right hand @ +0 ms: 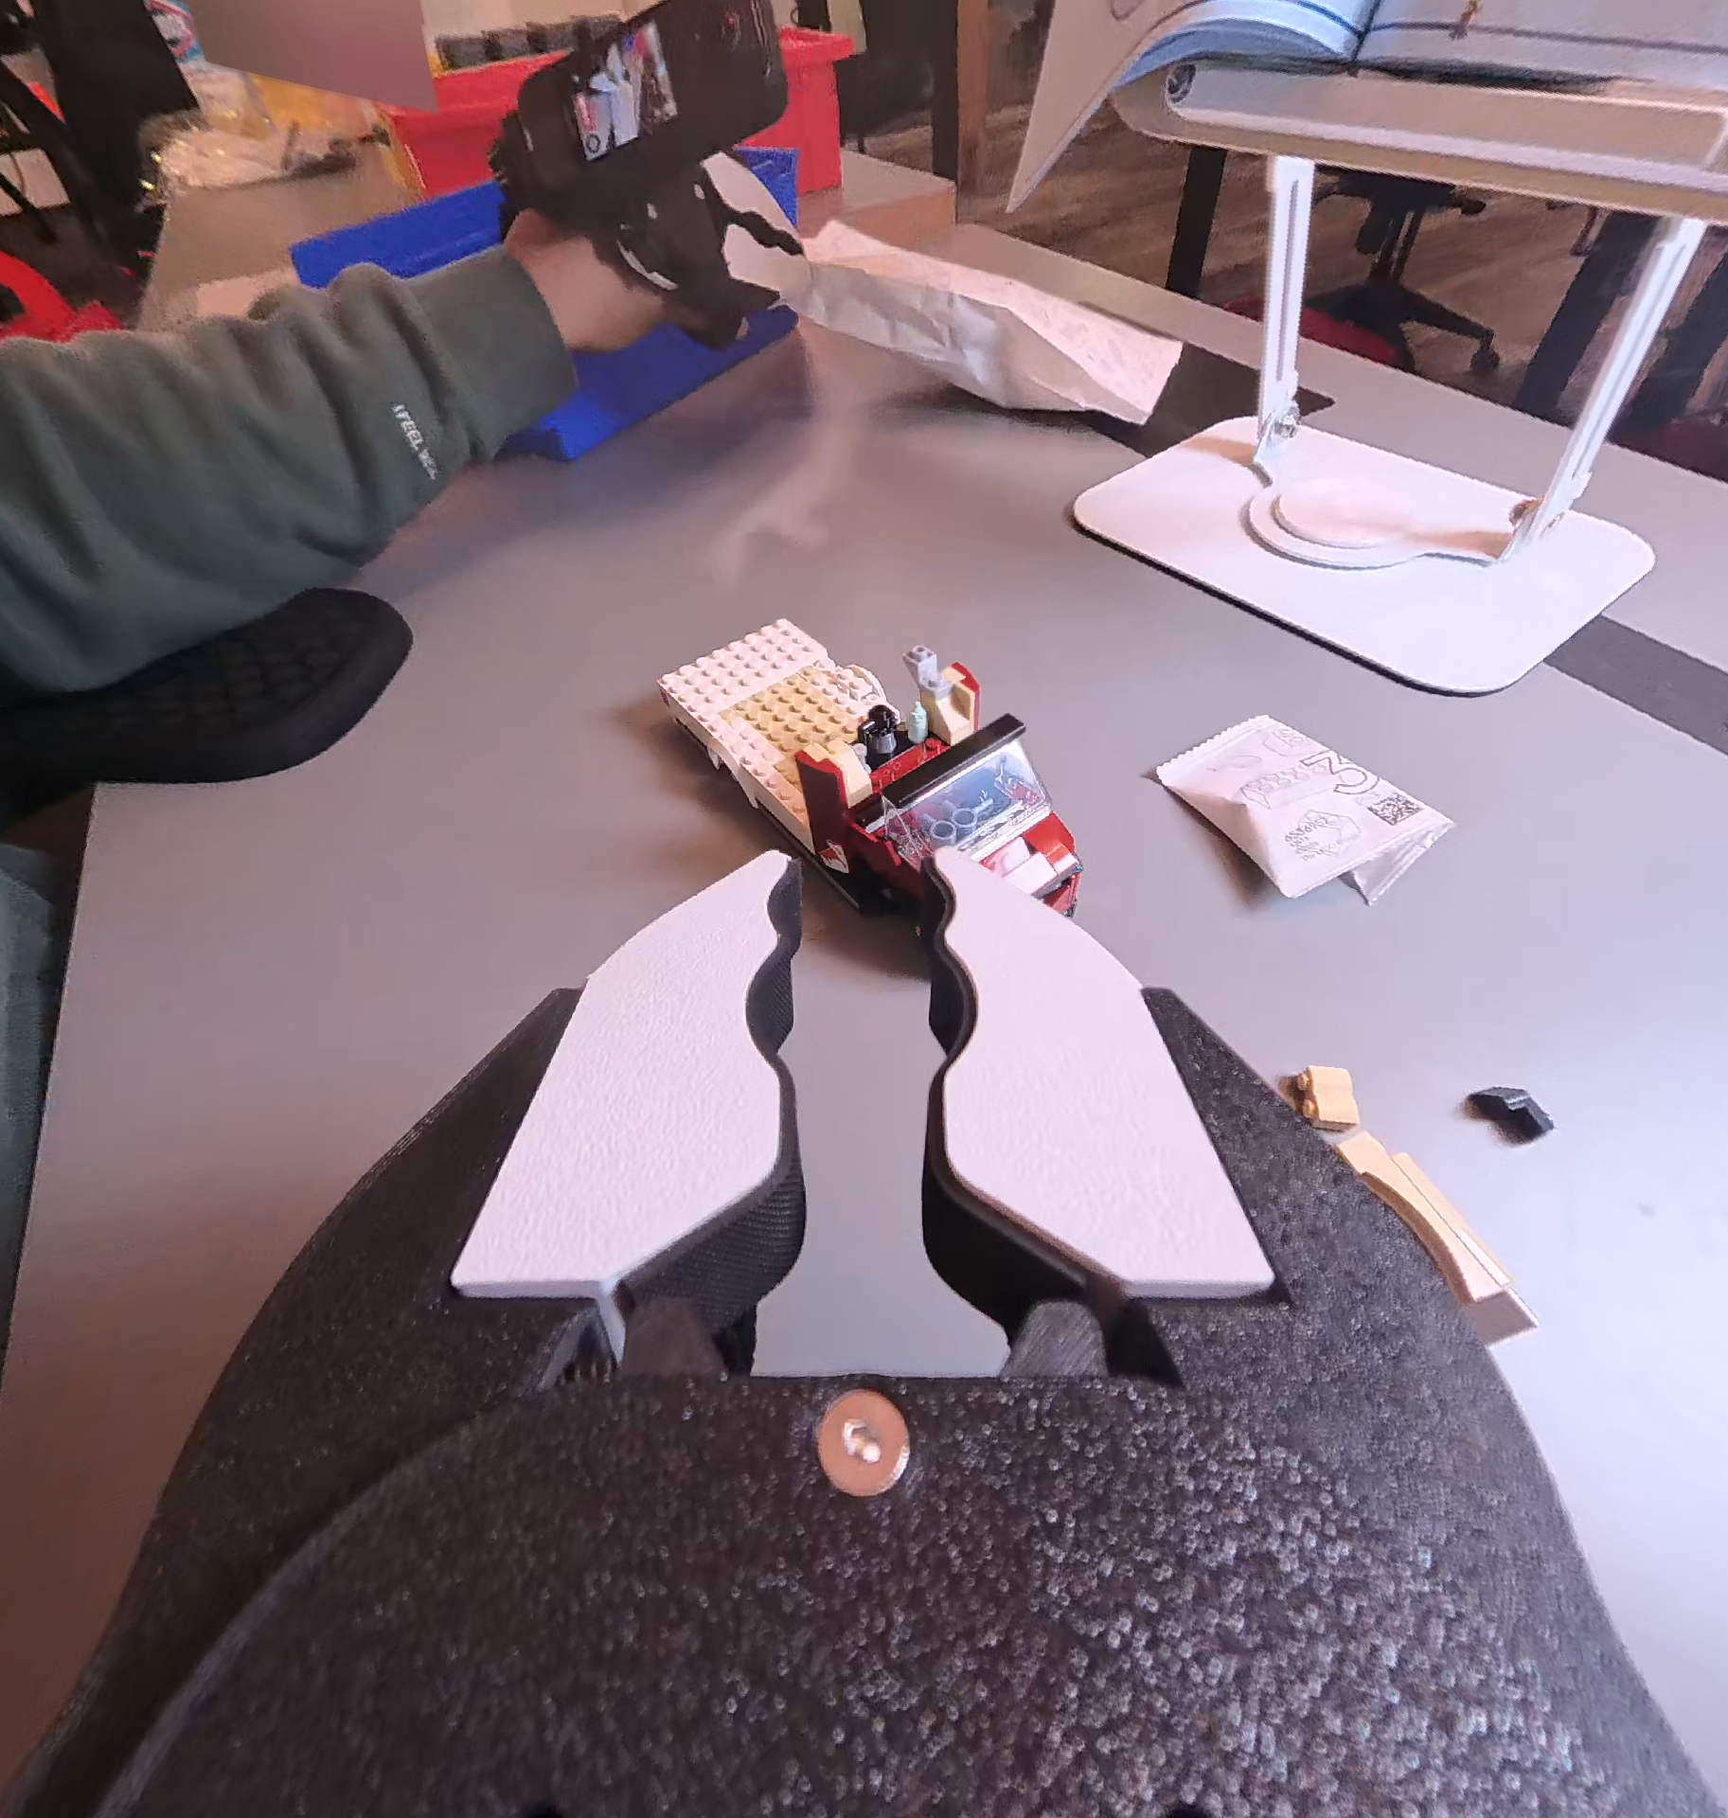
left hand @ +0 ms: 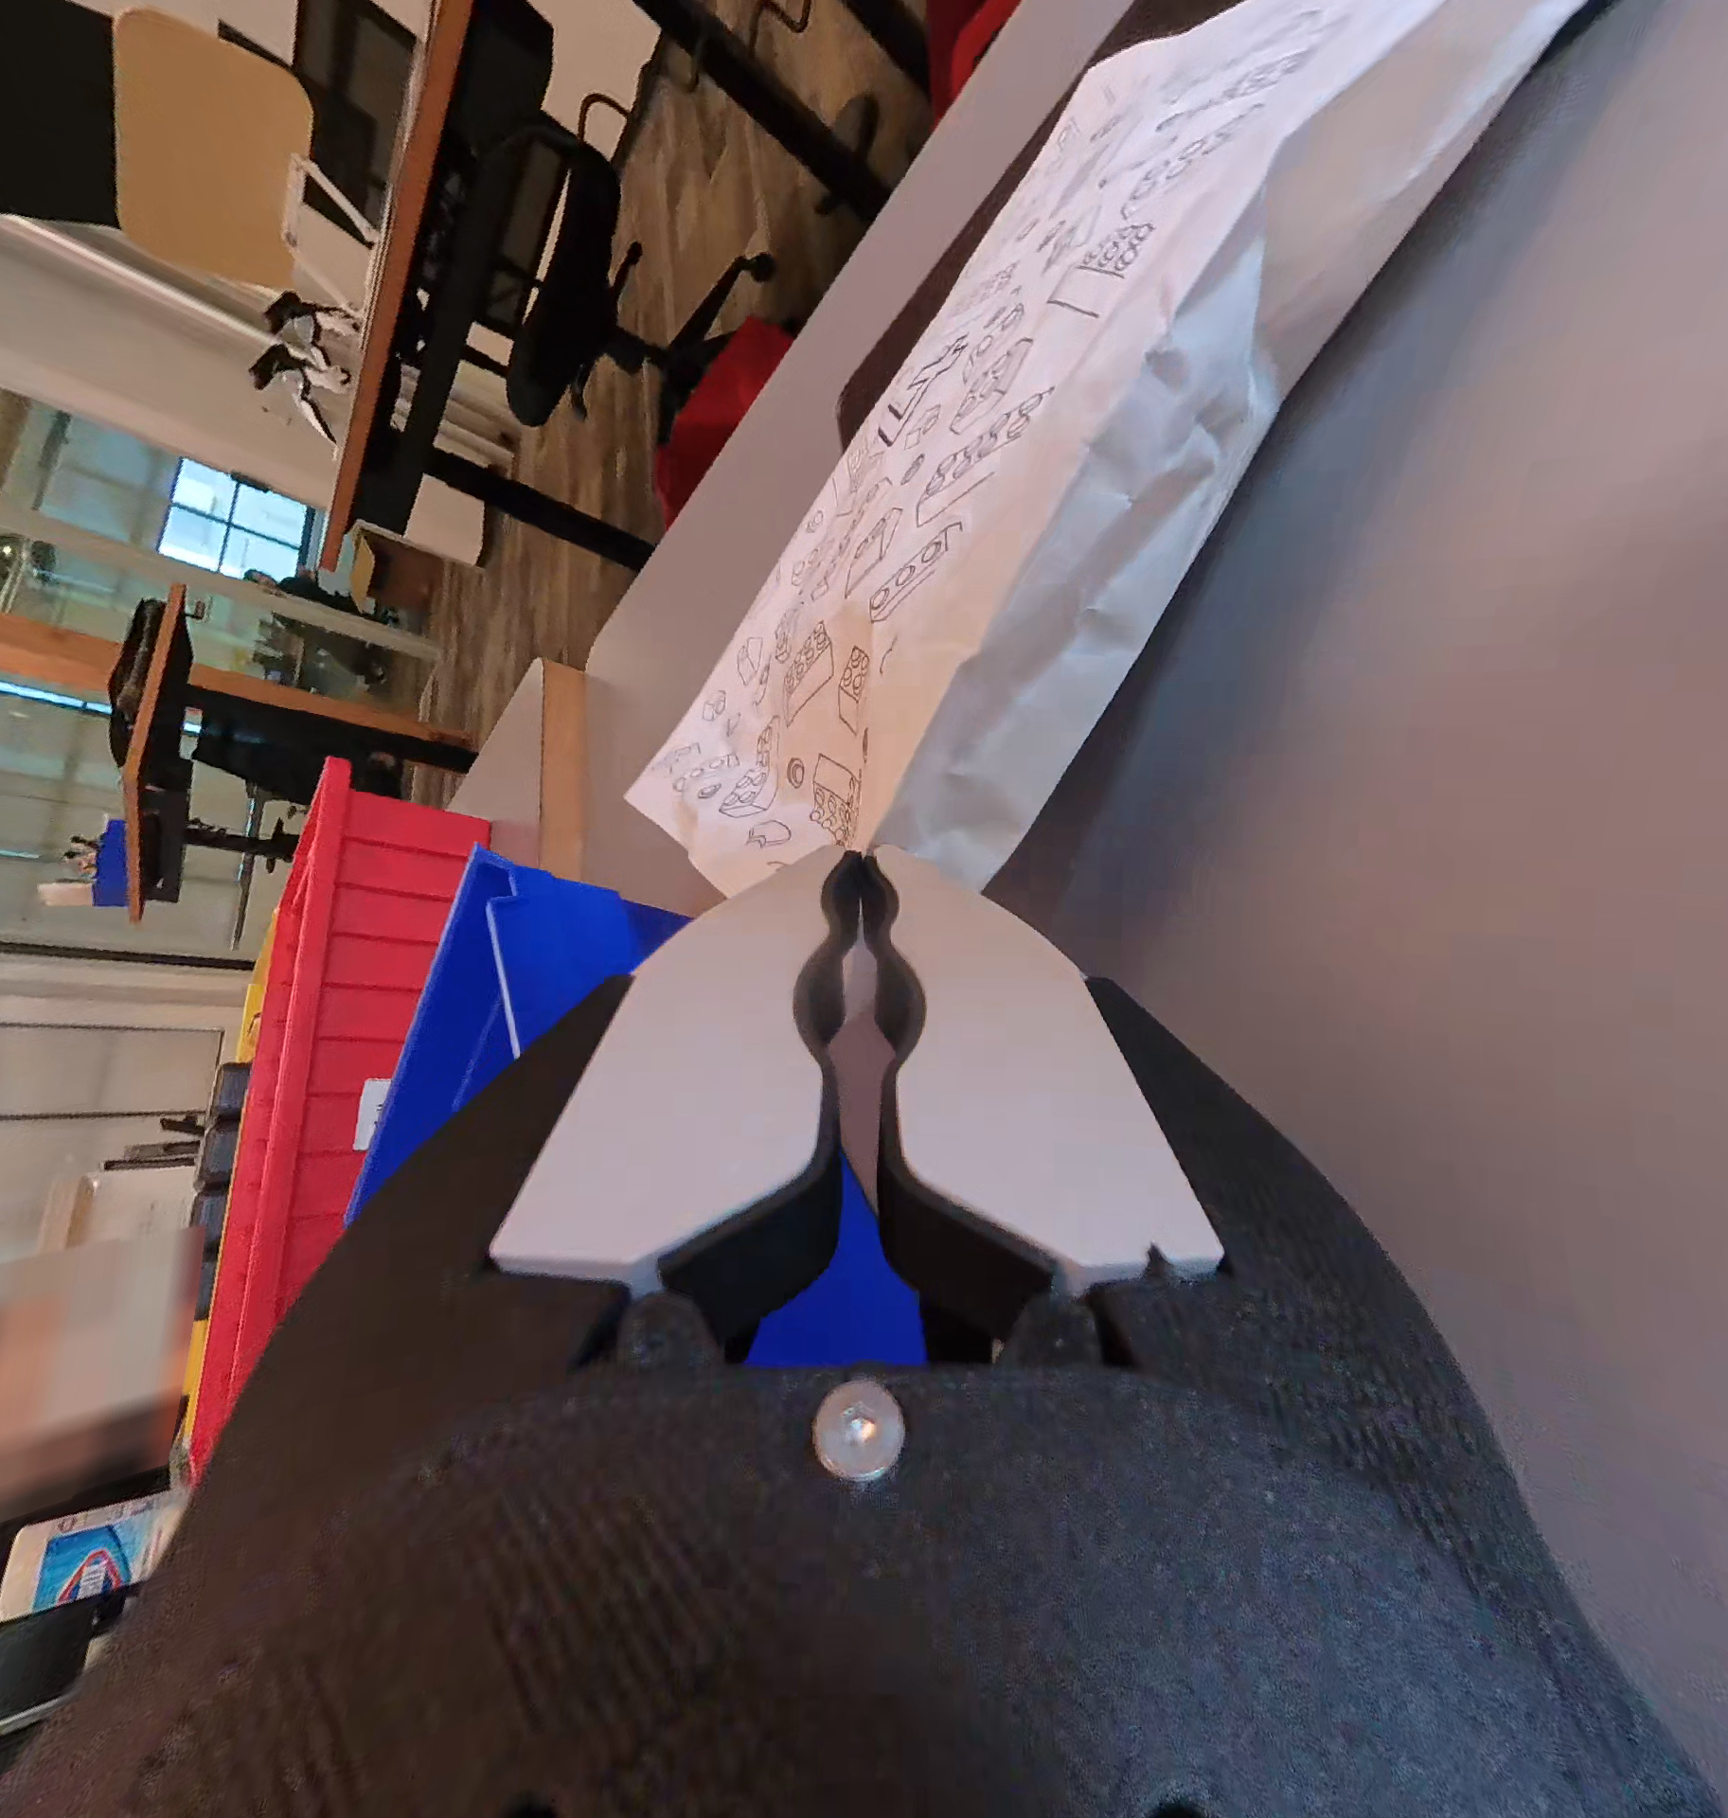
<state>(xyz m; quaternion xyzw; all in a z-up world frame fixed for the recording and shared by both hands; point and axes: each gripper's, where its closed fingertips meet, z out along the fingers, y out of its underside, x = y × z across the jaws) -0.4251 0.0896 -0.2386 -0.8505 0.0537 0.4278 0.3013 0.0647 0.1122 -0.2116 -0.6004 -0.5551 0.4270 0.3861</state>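
Observation:
My left gripper is shut on the edge of a crumpled white paper bag printed with brick drawings, lifting that end off the grey table. The right wrist view shows the same: the left gripper pinches the bag's corner, and the far end rests on the table. My right gripper is open with nothing between its fingers. It hovers low over the table, just short of a half-built red, white and tan brick car.
A small white sachet lies right of the car. Loose tan pieces and a black piece lie at the right. A white stand holds an open booklet. Blue bin and red bin stand at the left. A green sleeve crosses the table. Some 50 cm of space lies between my two pairs of fingers. About 20 cm separates my right fingertips from the black piece.

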